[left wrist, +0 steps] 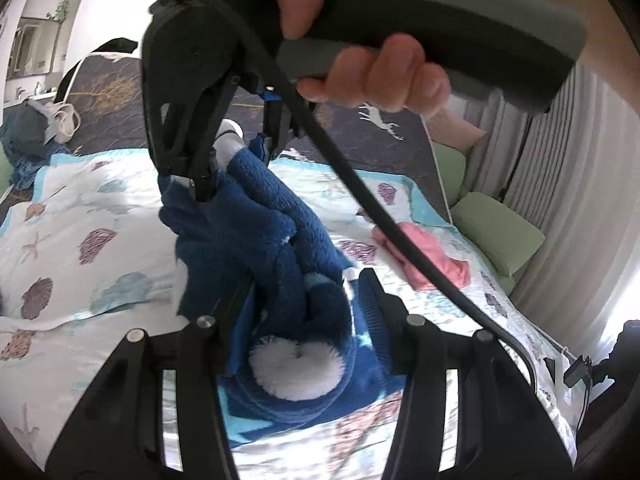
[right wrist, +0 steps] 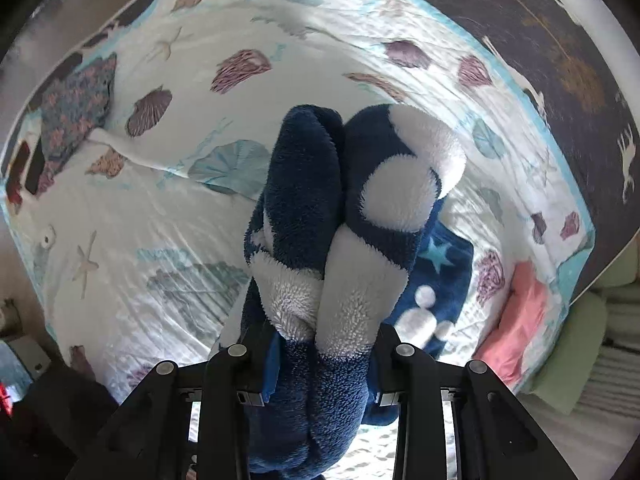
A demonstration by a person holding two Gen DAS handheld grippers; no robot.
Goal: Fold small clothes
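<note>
A fuzzy blue garment with white spots [left wrist: 276,240] hangs in the air between both grippers, above the bed. My left gripper [left wrist: 308,304] is shut on its lower end, the cloth bunched between the fingers. My right gripper [left wrist: 240,160], held by a hand, shows in the left wrist view shut on the upper end. In the right wrist view the same garment [right wrist: 340,220] fills the gap of the right gripper [right wrist: 320,360] and sticks out forward. Another blue piece with a star [right wrist: 440,264] lies on the bed below.
A shell-patterned white quilt [left wrist: 80,248] covers the bed. A pink garment [left wrist: 432,256] lies at the right side, also seen in the right wrist view [right wrist: 524,312]. Green pillows [left wrist: 496,232] and a curtain stand right. A dark blanket [left wrist: 360,128] lies behind.
</note>
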